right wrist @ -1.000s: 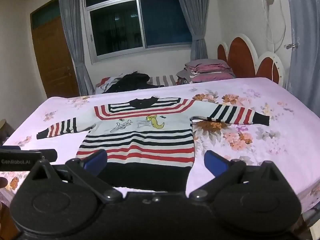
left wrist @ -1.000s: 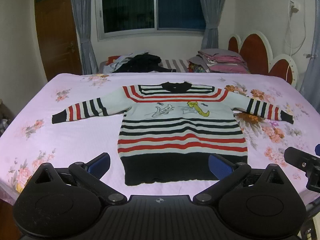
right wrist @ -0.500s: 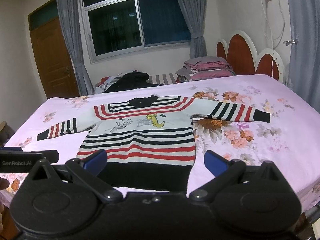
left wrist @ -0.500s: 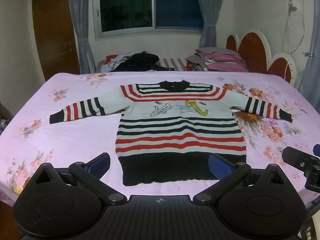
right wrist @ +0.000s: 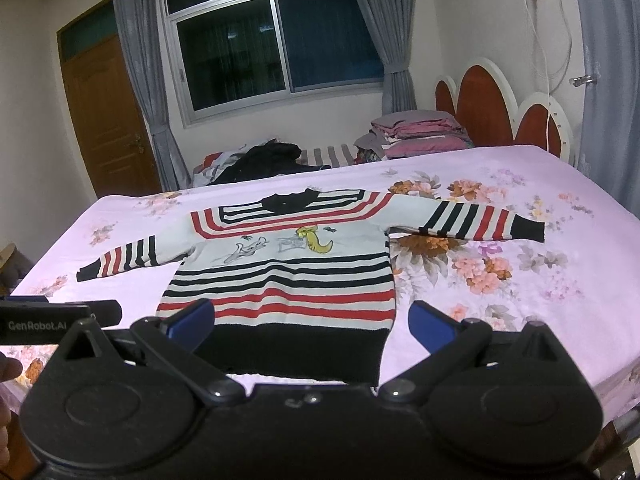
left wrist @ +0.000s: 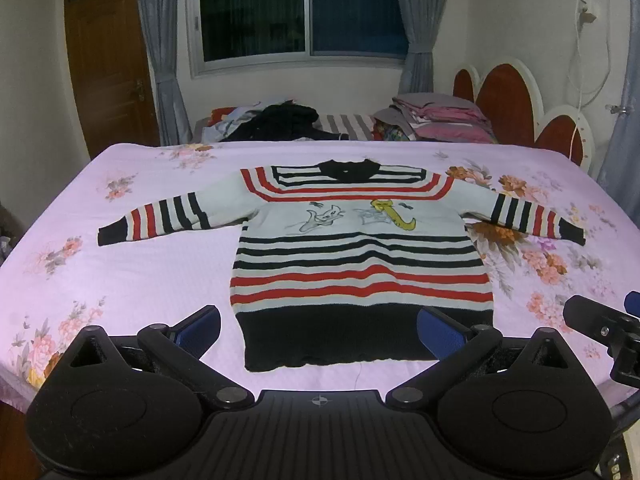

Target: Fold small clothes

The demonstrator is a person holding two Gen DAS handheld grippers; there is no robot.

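Observation:
A small striped sweater [left wrist: 360, 252] in white, red and black lies flat and face up on the pink floral bedsheet [left wrist: 120, 280], both sleeves spread out. It also shows in the right wrist view [right wrist: 280, 280]. My left gripper [left wrist: 318, 330] is open and empty, held above the near bed edge in front of the black hem. My right gripper [right wrist: 310, 322] is open and empty, near the hem's right part. Each gripper's tip shows in the other's view: the right one [left wrist: 600, 320] and the left one [right wrist: 60, 316].
A pile of dark clothes [left wrist: 280, 124] and a stack of folded pink and grey linen [left wrist: 436, 120] lie on a second bed behind. A red and white headboard [left wrist: 520, 100] stands at the right. A wooden door [left wrist: 108, 72] is at the back left.
Both grippers have risen slightly and tilted, so the sweater sits a little lower and nearer in view. The sweater has not moved. Both stay open.

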